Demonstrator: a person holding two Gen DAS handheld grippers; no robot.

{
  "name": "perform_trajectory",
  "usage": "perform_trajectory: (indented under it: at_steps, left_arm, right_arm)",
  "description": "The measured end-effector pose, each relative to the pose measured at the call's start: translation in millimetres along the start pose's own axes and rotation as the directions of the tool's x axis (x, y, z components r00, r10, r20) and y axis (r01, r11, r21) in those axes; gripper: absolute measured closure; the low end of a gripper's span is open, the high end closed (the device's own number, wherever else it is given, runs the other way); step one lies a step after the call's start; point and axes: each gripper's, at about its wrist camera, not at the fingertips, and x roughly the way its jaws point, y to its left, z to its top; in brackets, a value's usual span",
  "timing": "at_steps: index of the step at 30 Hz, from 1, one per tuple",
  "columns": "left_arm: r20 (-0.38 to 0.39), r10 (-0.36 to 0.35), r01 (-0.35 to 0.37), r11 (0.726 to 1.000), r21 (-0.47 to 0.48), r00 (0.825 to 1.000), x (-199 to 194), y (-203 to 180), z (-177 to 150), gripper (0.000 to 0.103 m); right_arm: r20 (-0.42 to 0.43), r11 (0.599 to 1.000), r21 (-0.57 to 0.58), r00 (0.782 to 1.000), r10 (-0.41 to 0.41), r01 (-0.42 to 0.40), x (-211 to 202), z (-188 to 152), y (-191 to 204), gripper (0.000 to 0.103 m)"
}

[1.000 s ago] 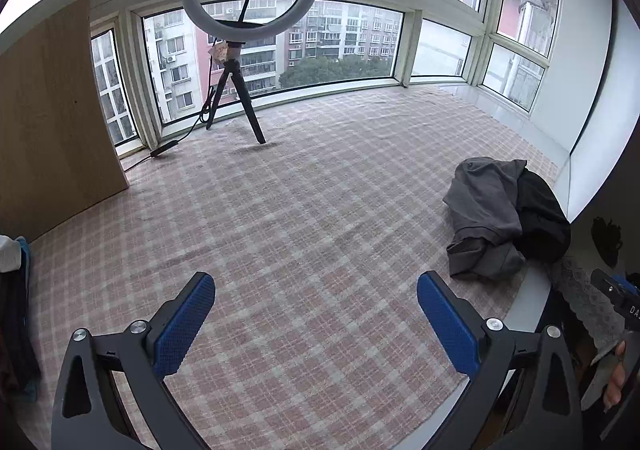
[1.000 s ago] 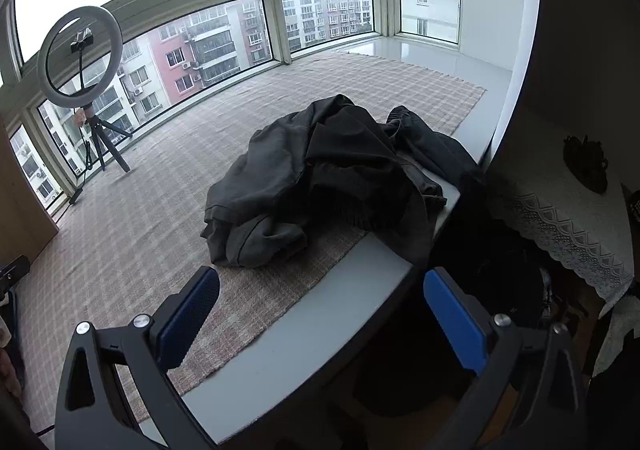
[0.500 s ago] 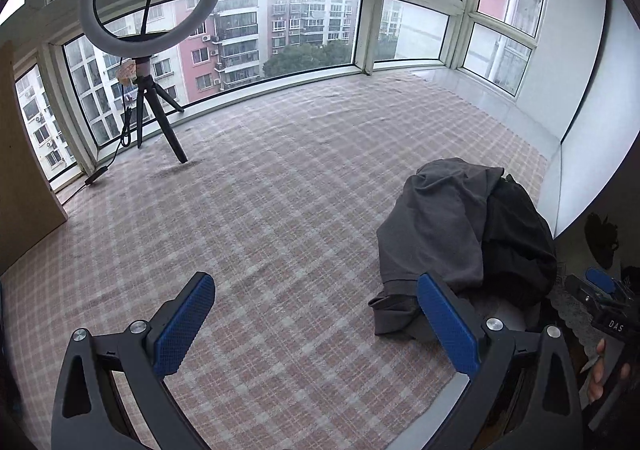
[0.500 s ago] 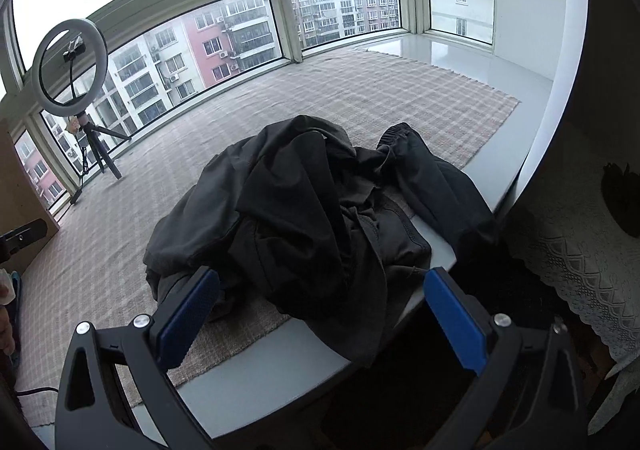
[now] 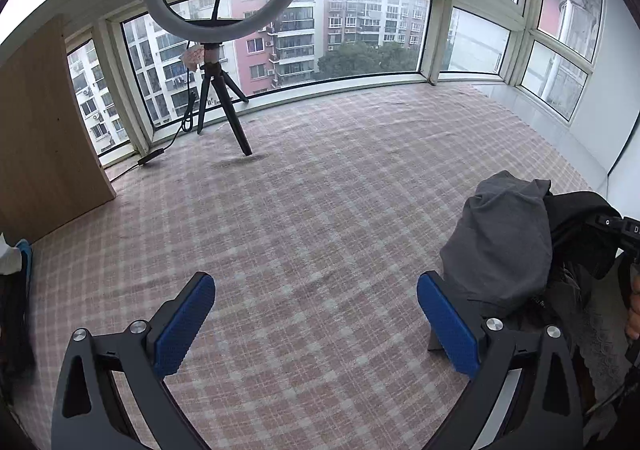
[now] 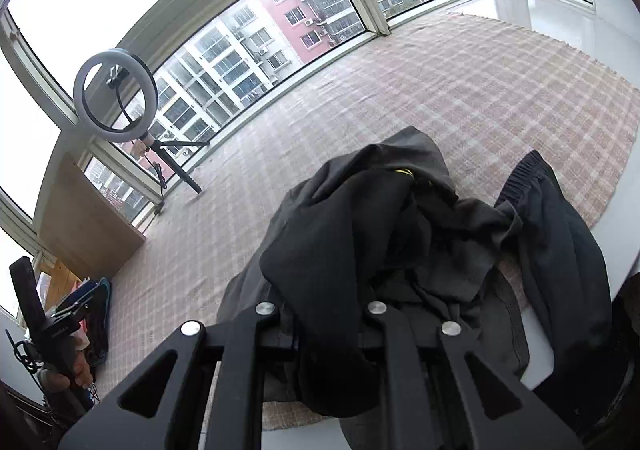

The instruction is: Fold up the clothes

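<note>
Clothes (image 6: 384, 250): lying bunched at mat (image 5: 300, 230) edge. Your right gripper (image 6: 320, 330) is pinching them; left gripper (image 5: 316, 314) is hanging wide. Risk: you are dragging several garments together.

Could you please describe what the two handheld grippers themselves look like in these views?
The left gripper has a matte black frame with triangular cut-outs, silver round screw heads, and blue textured rectangular pads. The right gripper shows the same black frame and silver screws; its pads are hidden by dark clothing.
</note>
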Motion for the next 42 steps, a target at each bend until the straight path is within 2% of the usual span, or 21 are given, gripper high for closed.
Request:
perform_trajectory:
  at_steps: [4,9,13,16,17,20,21,22,23,24,25,28,31,33,36,39,42]
  left_arm:
    - [0.042,0.046,-0.043,0.996,-0.083,0.998,-22.1,39.8,4.6,0.001]
    - [0.124,0.103,-0.083,0.984,-0.156,0.987,-60.4,94.6,5.4,0.001]
    - [0.153,0.122,-0.087,0.972,-0.216,0.981,-85.2,140.8,-6.4,0.001]
    - [0.164,0.161,-0.119,0.963,-0.242,0.973,-102.6,175.1,-21.7,0.001]
    - [0.166,0.179,-0.135,0.959,-0.249,0.970,-108.9,188.7,-27.2,0.001]
    - [0.160,0.255,-0.201,0.935,-0.293,0.954,-127.2,234.7,-48.8,0.001]
    - [0.149,0.273,-0.217,0.925,-0.313,0.950,-130.7,251.1,-58.0,0.001]
    - [0.133,0.279,-0.222,0.916,-0.334,0.951,-132.3,267.6,-68.1,0.001]
    - [0.114,0.278,-0.222,0.908,-0.354,0.954,-132.3,282.9,-78.7,0.001]
    - [0.089,0.268,-0.217,0.902,-0.373,0.959,-129.6,296.2,-89.8,0.001]
    - [0.061,0.258,-0.216,0.897,-0.386,0.964,-125.8,307.6,-100.1,0.001]
    - [-0.005,0.214,-0.200,0.901,-0.385,0.977,-110.3,325.0,-121.9,0.002]
    - [-0.034,0.121,-0.125,0.935,-0.332,0.992,-86.2,318.3,-124.2,0.003]
    - [-0.059,0.061,-0.075,0.957,-0.281,0.996,-66.2,303.1,-120.9,0.003]
    - [-0.096,0.031,-0.050,0.978,-0.202,0.995,-36.1,273.5,-112.3,0.003]
    - [-0.135,0.004,-0.021,0.992,-0.124,0.991,-6.0,243.9,-103.6,0.003]
    - [-0.176,-0.020,0.012,0.999,-0.045,0.984,24.0,214.2,-94.9,0.003]
  right_arm:
    - [0.115,0.992,-0.109,0.991,0.069,-0.057,-25.3,51.6,65.6,0.090]
    - [0.184,0.938,-0.288,0.949,0.254,-0.195,-47.3,77.0,182.0,0.090]
    - [0.131,0.887,-0.320,0.911,0.390,-0.334,-36.3,83.4,271.4,0.090]
    - [0.046,0.822,-0.350,0.868,0.495,-0.450,-28.0,63.2,336.7,0.090]
    - [0.019,0.798,-0.358,0.851,0.525,-0.484,-26.3,54.9,355.7,0.090]
    - [-0.094,0.724,-0.316,0.779,0.619,-0.613,-10.9,35.1,397.5,0.090]
    - [-0.131,0.723,-0.304,0.779,0.614,-0.621,1.0,27.4,407.2,0.088]
    - [-0.166,0.741,-0.317,0.804,0.571,-0.592,17.5,16.3,416.2,0.077]
    - [-0.192,0.760,-0.324,0.826,0.530,-0.563,32.4,5.1,420.8,0.065]
    - [-0.198,0.784,-0.310,0.843,0.500,-0.538,42.9,-6.4,412.9,0.034]
    - [-0.204,0.806,-0.296,0.859,0.470,-0.512,53.5,-17.9,405.0,0.028]
    - [-0.226,0.867,-0.257,0.899,0.376,-0.427,85.2,-52.5,381.2,0.028]
    - [-0.252,0.916,-0.219,0.927,0.279,-0.335,116.9,-87.1,357.5,0.028]
    - [-0.270,0.943,-0.195,0.939,0.213,-0.270,138.1,-110.1,341.7,0.028]
    - [-0.301,0.972,-0.161,0.947,0.113,-0.168,169.8,-144.7,318.0,0.028]
    - [-0.332,0.988,-0.142,0.943,0.017,-0.067,199.0,-176.0,296.7,0.028]
    - [-0.324,0.975,-0.220,0.945,-0.048,-0.026,199.9,-171.9,296.3,0.028]
